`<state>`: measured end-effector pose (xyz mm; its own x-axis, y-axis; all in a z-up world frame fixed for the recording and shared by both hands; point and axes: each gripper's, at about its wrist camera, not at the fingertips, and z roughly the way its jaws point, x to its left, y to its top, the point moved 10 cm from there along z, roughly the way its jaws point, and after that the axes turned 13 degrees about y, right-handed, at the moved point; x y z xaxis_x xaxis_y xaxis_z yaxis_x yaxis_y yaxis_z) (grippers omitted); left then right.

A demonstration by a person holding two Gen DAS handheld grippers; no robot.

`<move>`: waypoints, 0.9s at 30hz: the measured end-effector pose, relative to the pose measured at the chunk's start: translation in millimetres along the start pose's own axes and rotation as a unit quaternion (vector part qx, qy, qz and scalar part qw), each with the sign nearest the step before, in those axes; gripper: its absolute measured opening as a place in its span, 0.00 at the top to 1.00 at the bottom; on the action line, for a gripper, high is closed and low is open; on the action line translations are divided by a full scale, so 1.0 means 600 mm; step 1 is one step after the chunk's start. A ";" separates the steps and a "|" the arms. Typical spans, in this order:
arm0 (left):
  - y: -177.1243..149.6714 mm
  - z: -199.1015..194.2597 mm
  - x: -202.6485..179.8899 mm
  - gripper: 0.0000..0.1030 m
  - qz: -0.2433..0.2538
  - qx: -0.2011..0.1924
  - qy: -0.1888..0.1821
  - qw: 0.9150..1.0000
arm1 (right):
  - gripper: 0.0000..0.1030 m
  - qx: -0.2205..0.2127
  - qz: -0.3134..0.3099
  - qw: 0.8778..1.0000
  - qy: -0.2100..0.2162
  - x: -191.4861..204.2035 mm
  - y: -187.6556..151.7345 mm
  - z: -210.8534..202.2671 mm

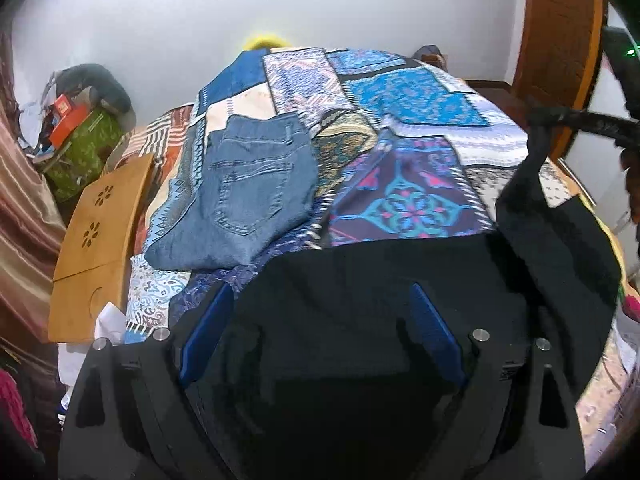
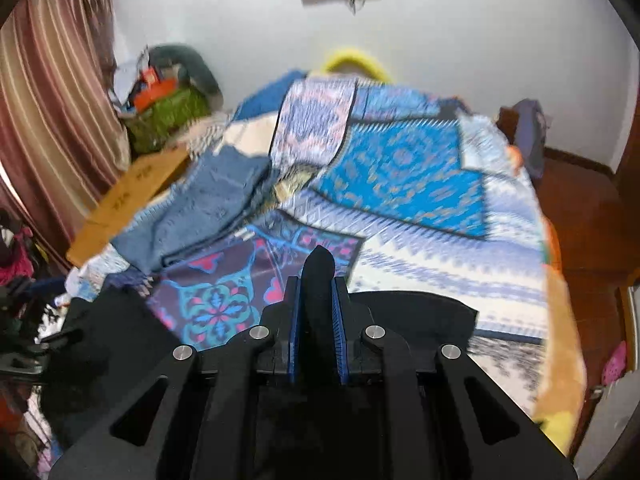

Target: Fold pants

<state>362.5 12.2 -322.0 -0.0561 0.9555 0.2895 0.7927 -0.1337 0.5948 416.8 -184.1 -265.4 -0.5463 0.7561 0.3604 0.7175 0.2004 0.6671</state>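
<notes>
Right wrist view: right gripper (image 2: 318, 320), blue pads (image 2: 295, 320) drawn together and clamped on a pinch of black pants (image 2: 318, 276); a fold of the fabric stands up between the fingers and pokes out past their tips. More of the black cloth spreads below and to either side of the fingers, over the near edge of the bed. Beyond the tips: patchwork bedspread (image 2: 404, 184) in blue, white and purple panels. Ahead and left: folded blue jeans (image 2: 208, 204), lying flat on the spread, well apart from the gripper. Further left: wooden board (image 2: 132, 196), striped curtain (image 2: 52, 92).

Left wrist view: left gripper (image 1: 320, 320), jaws standing wide apart, blue pads (image 1: 208, 332) to either side of the black pants (image 1: 380, 280), which lie spread flat between and beneath the fingers; whether the pads touch the cloth cannot be told. To the right, a strip of the black fabric rises to the right gripper (image 1: 568, 118) at the upper right edge. Ahead and left of the fingers: blue jeans (image 1: 244, 188), back pocket up. Beyond: bedspread (image 1: 412, 92), white wall (image 1: 360, 8).
</notes>
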 end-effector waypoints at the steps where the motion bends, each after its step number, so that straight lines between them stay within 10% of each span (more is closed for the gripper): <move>1: 0.000 -0.011 -0.010 0.13 0.004 -0.001 -0.005 1.000 | 0.87 -0.007 -0.002 1.000 -0.006 -0.002 0.001 -0.025; 20: -0.074 -0.090 -0.198 0.10 0.104 0.003 -0.027 0.994 | 0.87 -0.024 0.087 0.994 -0.069 -0.098 -0.221 -0.253; 27: -0.090 -0.057 -0.220 0.10 0.112 0.040 -0.027 0.993 | 0.61 0.042 0.127 0.989 -0.066 -0.128 -0.328 -0.229</move>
<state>306.2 -116.0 -366.5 0.1579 0.9176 0.3648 0.8278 -0.3244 0.4578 258.5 -367.3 -334.7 -0.2863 0.8619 0.4186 0.8609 0.0397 0.5072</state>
